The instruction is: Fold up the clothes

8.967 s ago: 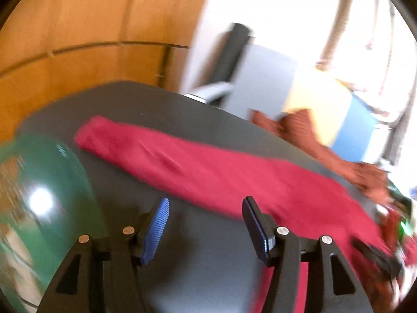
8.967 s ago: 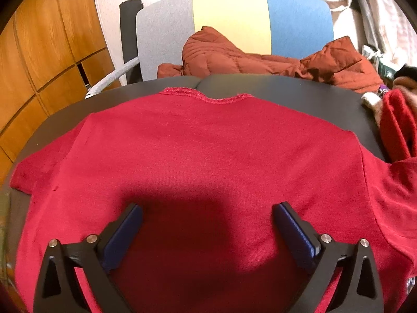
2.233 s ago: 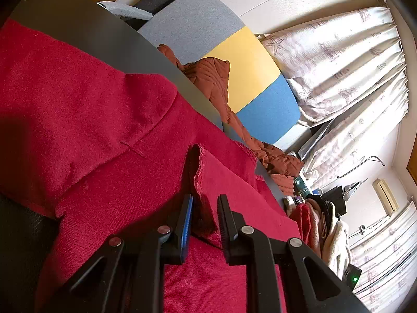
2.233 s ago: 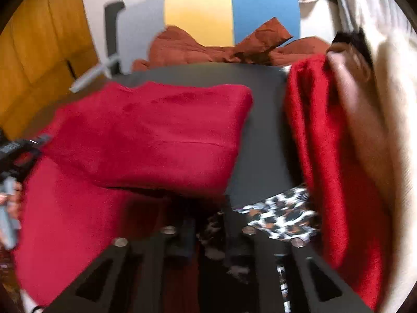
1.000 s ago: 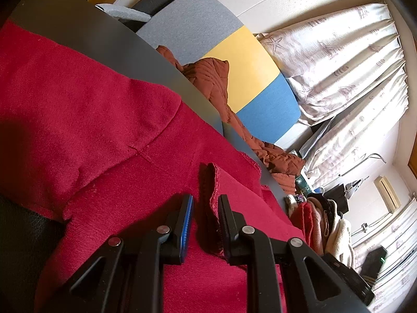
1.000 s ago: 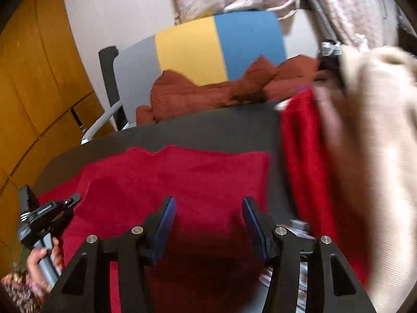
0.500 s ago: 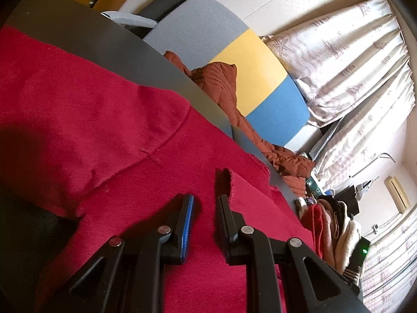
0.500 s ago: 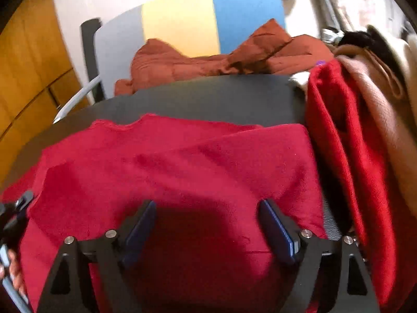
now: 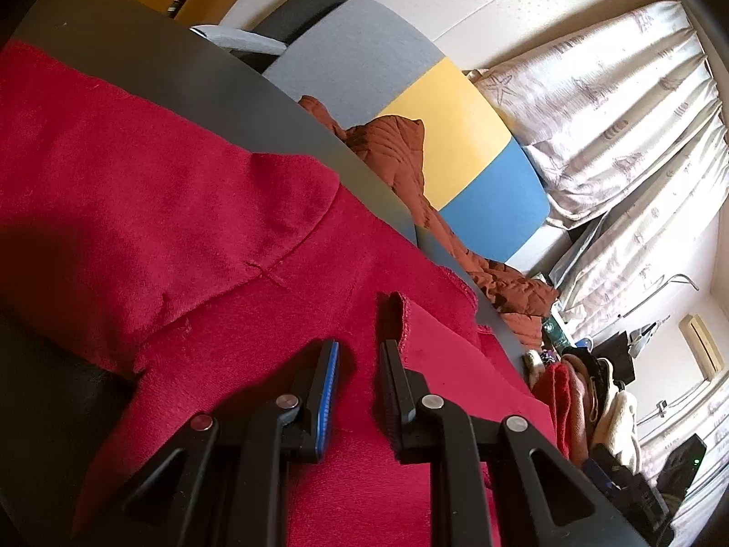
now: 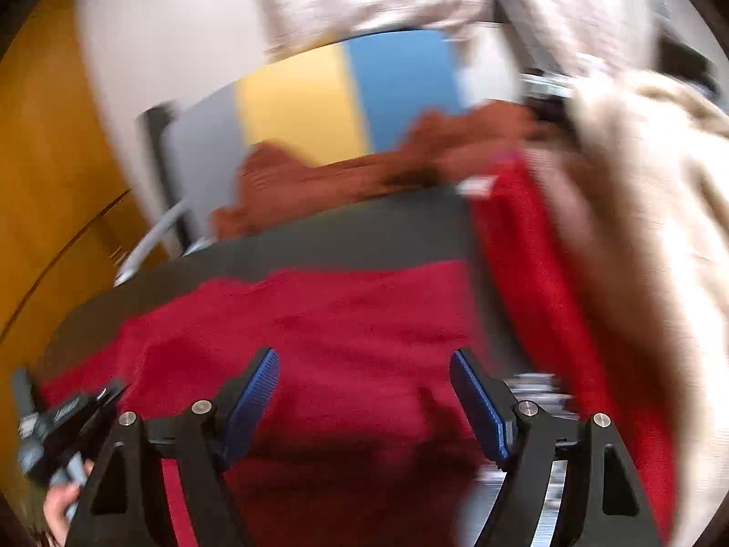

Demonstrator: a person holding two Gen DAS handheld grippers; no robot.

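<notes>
Presently, a red knitted top lies partly folded on the dark grey table, left gripper nearly closed around nothing, right gripper wide and empty above; edges should align before creasing

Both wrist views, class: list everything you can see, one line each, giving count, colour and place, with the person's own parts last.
red garment: one, red, spread partly folded on the table.
table: one, dark grey, under the garment.
chair: one, grey, yellow and blue back, beyond the table.
quilted jacket: one, rust brown, on the chair.
clothes pile: several, red, tan and cream, at the table's right.
curtains: patterned white, behind the chair.
wooden panels: orange-brown, left wall.
left gripper: black, blue pads, nearly closed, over the garment.
right gripper: black, blue pads, open, above the garment.
hand: lower left of the right wrist view.
</notes>
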